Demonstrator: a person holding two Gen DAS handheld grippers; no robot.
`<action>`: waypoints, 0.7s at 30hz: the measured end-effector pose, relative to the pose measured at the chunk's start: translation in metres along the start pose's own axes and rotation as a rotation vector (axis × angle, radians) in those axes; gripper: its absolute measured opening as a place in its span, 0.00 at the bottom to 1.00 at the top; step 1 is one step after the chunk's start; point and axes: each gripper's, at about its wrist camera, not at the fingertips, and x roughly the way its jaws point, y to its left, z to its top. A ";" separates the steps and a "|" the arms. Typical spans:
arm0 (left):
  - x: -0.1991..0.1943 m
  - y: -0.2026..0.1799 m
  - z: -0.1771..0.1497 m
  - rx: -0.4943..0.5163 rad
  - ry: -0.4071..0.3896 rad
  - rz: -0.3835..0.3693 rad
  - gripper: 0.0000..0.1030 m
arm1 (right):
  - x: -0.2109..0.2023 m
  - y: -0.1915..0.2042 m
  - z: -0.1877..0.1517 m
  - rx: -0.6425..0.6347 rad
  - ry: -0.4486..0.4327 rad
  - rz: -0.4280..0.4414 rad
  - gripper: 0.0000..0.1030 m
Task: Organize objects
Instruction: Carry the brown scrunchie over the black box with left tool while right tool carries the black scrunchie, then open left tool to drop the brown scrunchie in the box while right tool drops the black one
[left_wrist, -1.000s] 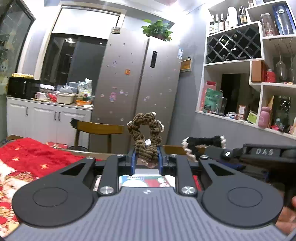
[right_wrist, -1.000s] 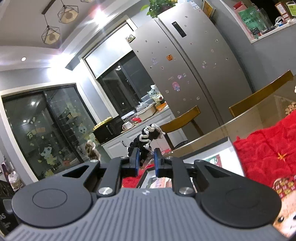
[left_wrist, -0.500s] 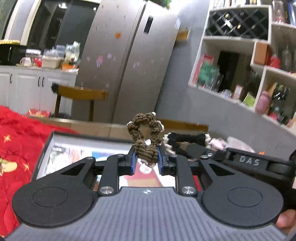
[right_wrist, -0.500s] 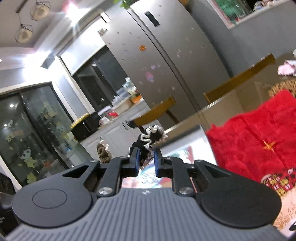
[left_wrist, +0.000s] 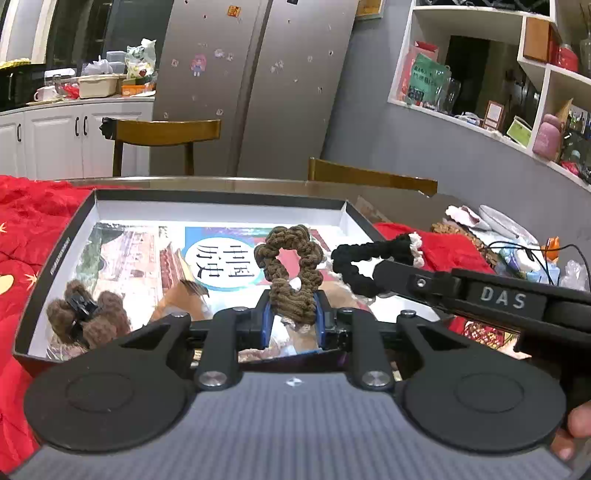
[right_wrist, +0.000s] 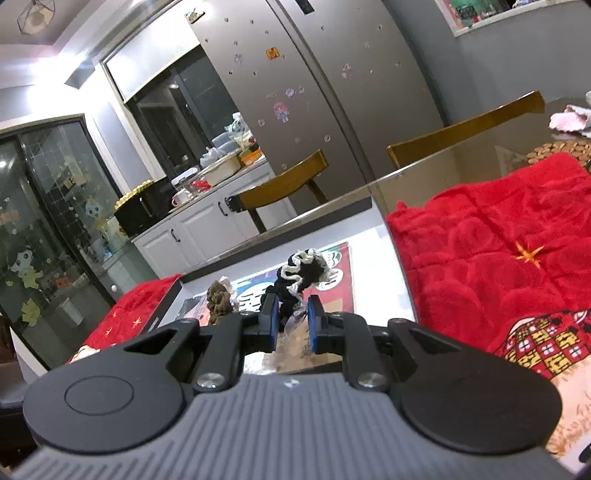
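Both claws have dropped since the earlier frames: we were up against the fridge and wall shelves, now we hang low over the open box (left_wrist: 66, 240), which fills the lower view. Left claw (left_wrist: 293, 319) is pinched on the brown crocheted scrunchie (left_wrist: 291, 266); its loop stands upright out of the blue pads above the box interior, not touching the floor of the box. Right claw (right_wrist: 291, 323) is clamped on the black scrunchie with white trim (right_wrist: 301, 275), which also sticks up out of the pads. In the left view our right claw comes in from the right with the black scrunchie (left_wrist: 364, 264) at its tip, just beside the brown one and over the right edge of the box. Box is shallow, dark rim, white inner walls, with a printed sheet (left_wrist: 207, 258) with Chinese characters lying flat inside. One fuzzy brown hair clip (left_wrist: 86, 314) with a black clasp sits in the box's near-left corner. Box rests on a red blanket (right_wrist: 498, 240) spread over the tabletop (right_wrist: 461, 170). Further out: two wooden chairs (left_wrist: 162, 133), the steel fridge (left_wrist: 258, 74), clutter on the tabletop at far right.
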 end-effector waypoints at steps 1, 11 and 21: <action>0.000 0.001 0.000 0.002 0.001 0.000 0.24 | -0.001 0.000 -0.001 0.004 0.004 0.004 0.19; -0.003 0.006 -0.003 -0.004 0.022 0.010 0.24 | -0.004 0.002 -0.001 0.005 0.013 0.014 0.21; -0.003 0.007 -0.005 0.001 0.043 0.031 0.24 | -0.003 0.003 -0.002 0.003 0.024 0.017 0.21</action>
